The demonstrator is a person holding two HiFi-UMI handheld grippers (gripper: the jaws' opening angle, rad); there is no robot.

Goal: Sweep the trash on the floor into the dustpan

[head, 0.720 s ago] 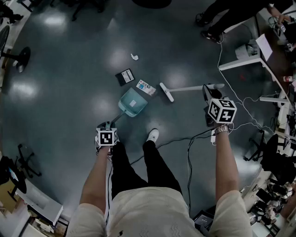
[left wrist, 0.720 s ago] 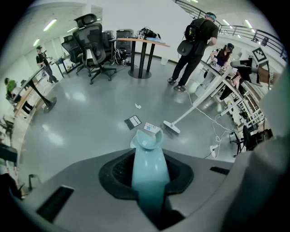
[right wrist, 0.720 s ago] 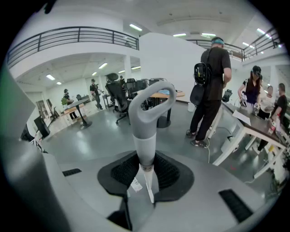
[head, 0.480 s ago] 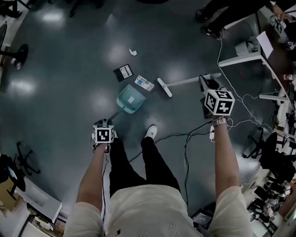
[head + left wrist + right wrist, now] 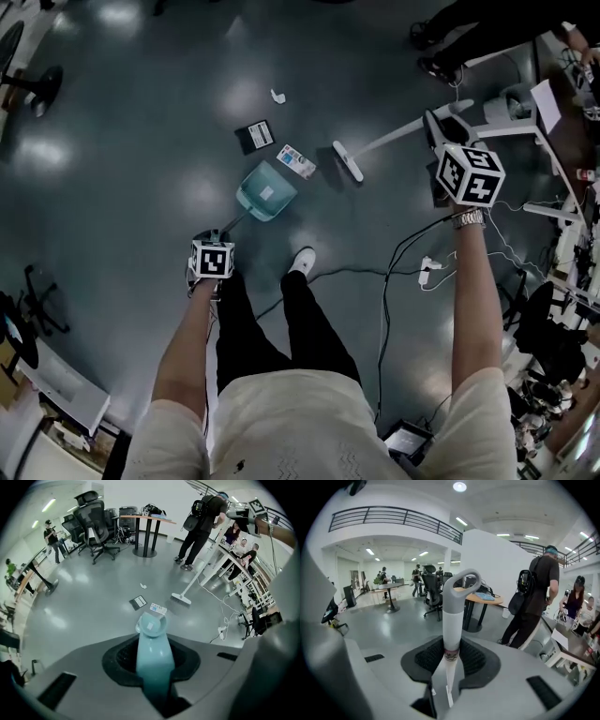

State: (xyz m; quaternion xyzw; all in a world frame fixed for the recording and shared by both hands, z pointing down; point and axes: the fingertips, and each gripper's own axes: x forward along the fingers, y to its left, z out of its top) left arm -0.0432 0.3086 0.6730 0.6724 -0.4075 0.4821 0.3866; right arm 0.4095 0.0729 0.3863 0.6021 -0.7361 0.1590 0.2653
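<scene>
My left gripper (image 5: 212, 260) is shut on the teal dustpan's handle (image 5: 153, 660). The dustpan (image 5: 265, 190) rests on the grey floor ahead of my feet, its mouth facing the trash. A white-and-blue packet (image 5: 295, 161) lies just beyond the pan. A black card (image 5: 255, 137) and a small crumpled white scrap (image 5: 277, 96) lie farther out. My right gripper (image 5: 466, 173) is raised high and shut on the white broom handle (image 5: 451, 630). The broom head (image 5: 348, 161) sits on the floor right of the packet.
Black cables (image 5: 384, 281) and a white power strip (image 5: 430, 265) trail over the floor by my right side. White desk legs (image 5: 511, 131) and a standing person (image 5: 200, 527) are beyond the broom. Office chairs (image 5: 96, 527) stand far off.
My right gripper has risen and swung to the right, tilting the broom handle steeper. The broom head and dustpan have stayed about where they were.
</scene>
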